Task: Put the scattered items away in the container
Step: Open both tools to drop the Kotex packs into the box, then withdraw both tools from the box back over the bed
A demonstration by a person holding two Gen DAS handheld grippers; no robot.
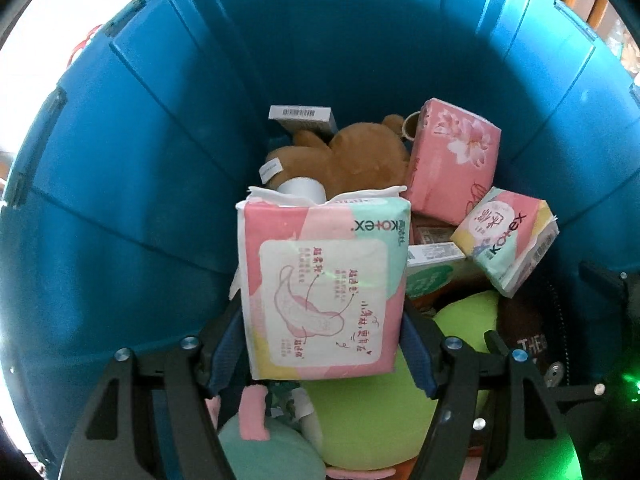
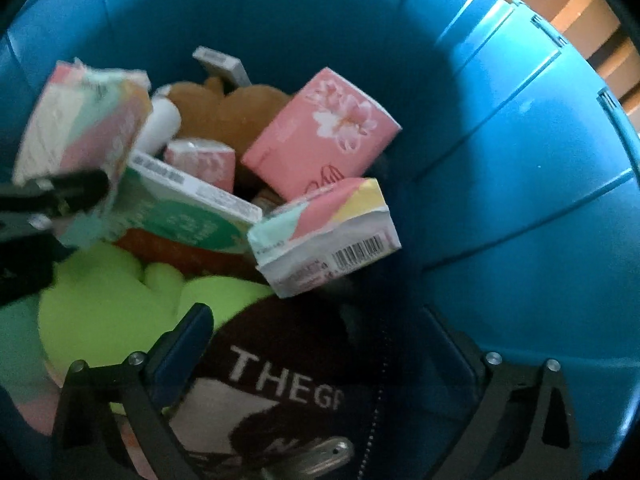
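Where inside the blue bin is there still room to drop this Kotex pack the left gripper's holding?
Little bare floor shows. The bin is crowded from the brown plush to the green plush. The left gripper holds the Kotex pack; a dim gap lies between it and the left wall. The right gripper is open.

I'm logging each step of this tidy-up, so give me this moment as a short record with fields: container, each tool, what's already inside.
container: blue bin, both tools inside it
left tool: shut on Kotex pack, held above the pile
right tool: open, holding nothing, over dark printed fabric
already inside: brown plush bear, pink flowered pack, smaller Kotex pack, lime green plush
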